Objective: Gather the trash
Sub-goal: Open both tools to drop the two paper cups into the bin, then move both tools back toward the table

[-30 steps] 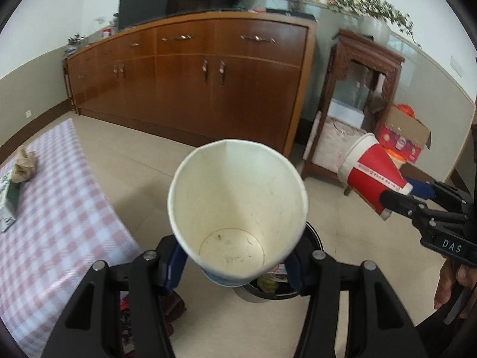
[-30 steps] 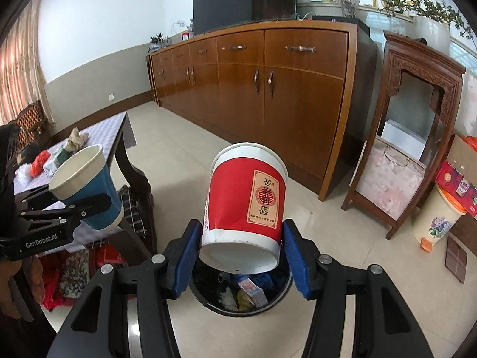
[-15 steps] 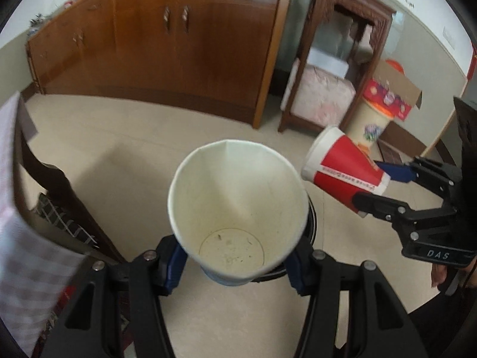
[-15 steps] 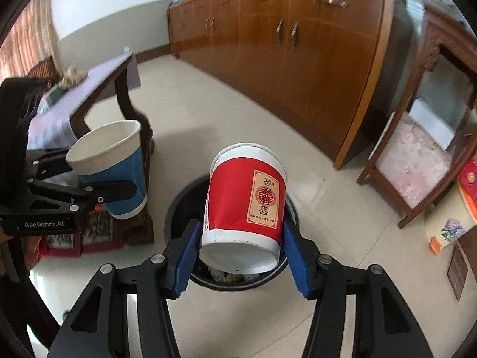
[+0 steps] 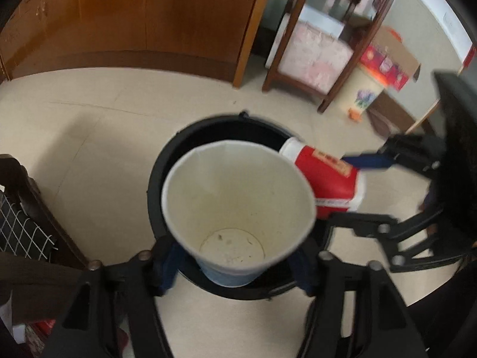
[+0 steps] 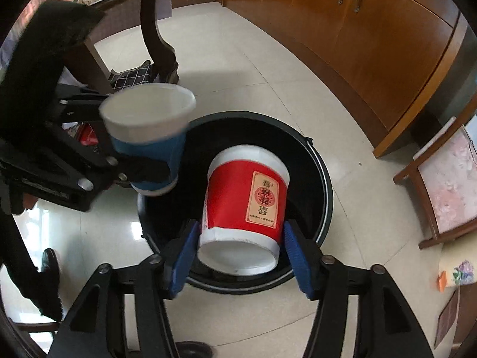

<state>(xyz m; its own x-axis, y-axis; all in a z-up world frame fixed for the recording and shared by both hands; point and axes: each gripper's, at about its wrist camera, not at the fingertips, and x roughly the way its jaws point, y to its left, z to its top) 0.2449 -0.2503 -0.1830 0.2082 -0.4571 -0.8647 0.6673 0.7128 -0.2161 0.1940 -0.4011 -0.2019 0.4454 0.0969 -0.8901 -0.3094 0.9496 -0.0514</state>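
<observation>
Cups are over the bin now — a second ago you had both held higher with the sideboard filling the view, and now both tools are tipped steeply down with the black bin right beneath them. The big change is in the tools: both sets of jaws are opening. Your right tool has the red cup between its blue pads, but there's a visible gap on the right side, so that cup looks let go, base toward you, mouth aimed into the bin. Your left tool has the white-and-blue cup sitting between its pads; contact there is hidden by the cup's own wall, though the spread jaws suggest it is being released too. My read: this is the drop, and both pieces of trash should land inside.

Room to move — the red cup hangs well inside the bin's rim. The white-and-blue cup is nearer the rim on your left side in the right wrist view, so it has less margin. The two cups are close, the red one's mouth just beside the white rim. A dark wooden chair leg stands off to the left; bare floor lies beyond the bin toward the sideboard.
</observation>
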